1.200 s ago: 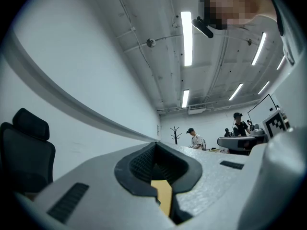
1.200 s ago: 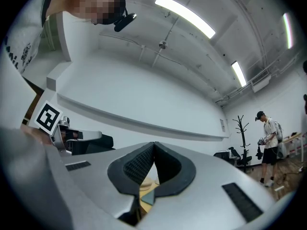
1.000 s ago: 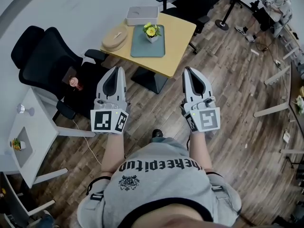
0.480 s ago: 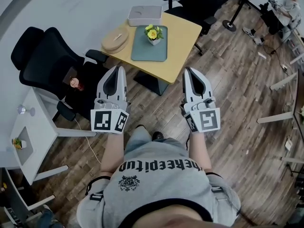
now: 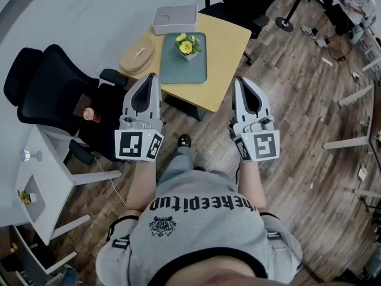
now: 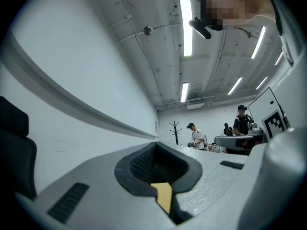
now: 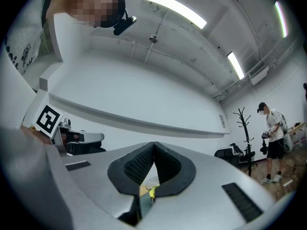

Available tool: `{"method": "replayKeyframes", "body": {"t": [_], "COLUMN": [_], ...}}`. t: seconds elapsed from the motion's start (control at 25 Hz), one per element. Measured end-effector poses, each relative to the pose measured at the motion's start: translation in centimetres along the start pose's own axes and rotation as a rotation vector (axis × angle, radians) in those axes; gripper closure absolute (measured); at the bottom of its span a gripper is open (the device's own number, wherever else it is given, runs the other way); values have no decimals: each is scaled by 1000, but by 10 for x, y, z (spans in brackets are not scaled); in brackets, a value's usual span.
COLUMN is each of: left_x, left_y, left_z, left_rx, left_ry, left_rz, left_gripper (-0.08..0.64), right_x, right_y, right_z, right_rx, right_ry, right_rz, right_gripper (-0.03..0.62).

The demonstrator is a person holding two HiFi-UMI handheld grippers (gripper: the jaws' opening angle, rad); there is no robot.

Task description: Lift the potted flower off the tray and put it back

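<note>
While we hold both grippers out on the near side of the grey-green tray (image 5: 183, 70), the potted flower (image 5: 187, 44) stands upright on it, toward the tray's far end, with neither gripper touching it. The left gripper (image 5: 150, 76) has its 2 jaws pressed together on nothing, and the right gripper (image 5: 241, 81) likewise shows its 2 jaws meeting at the tips with nothing gripped. A round wooden board (image 5: 137, 56) lies just left of the tray and a flat grey box (image 5: 174, 19) sits just beyond the tray's far edge, all on the yellow table (image 5: 229, 46) under the tray.
</note>
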State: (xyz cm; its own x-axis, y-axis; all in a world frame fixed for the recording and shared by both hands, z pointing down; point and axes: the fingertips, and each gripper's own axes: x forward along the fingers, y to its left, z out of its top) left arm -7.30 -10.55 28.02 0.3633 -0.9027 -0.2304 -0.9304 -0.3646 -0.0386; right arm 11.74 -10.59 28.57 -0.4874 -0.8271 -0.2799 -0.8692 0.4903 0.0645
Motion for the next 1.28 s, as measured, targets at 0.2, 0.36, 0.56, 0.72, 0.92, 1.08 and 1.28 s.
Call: {"method": "replayKeyframes", "body": {"t": [0.2,0.36,0.56,0.72,0.92,1.08,1.28], "left_x": [43,77,117,144,174,194,210], "left_y": [27,48,67,73,78,82,82], "left_z": [-10,-18,-32,-47,-72,-102,-144], "left_rx": [-8,7,-6,4,-57,-90,-118], "left_ry": [5,17,35,62,112,171,264], "left_rz": [-25,-69,-171,-259,-357,-404,-445], "left_gripper": [557,557,457,347,254,225,213], "right_x": [48,86,129,156,180,192,199], "right_y": [-11,-19,-24,-29,-37,-47,-59], "right_z": [-10,-19,-32,-40,-50,-61,-80], "right_rx": [-14,-21,-29,-41,-53,-54,-46], "right_ry": [6,11,25,24,29,46,82], "right_rz": [-10,-21,-37,-54,-86,-122,-167], "right_gripper": [589,589,589,589,589,589,589]}}
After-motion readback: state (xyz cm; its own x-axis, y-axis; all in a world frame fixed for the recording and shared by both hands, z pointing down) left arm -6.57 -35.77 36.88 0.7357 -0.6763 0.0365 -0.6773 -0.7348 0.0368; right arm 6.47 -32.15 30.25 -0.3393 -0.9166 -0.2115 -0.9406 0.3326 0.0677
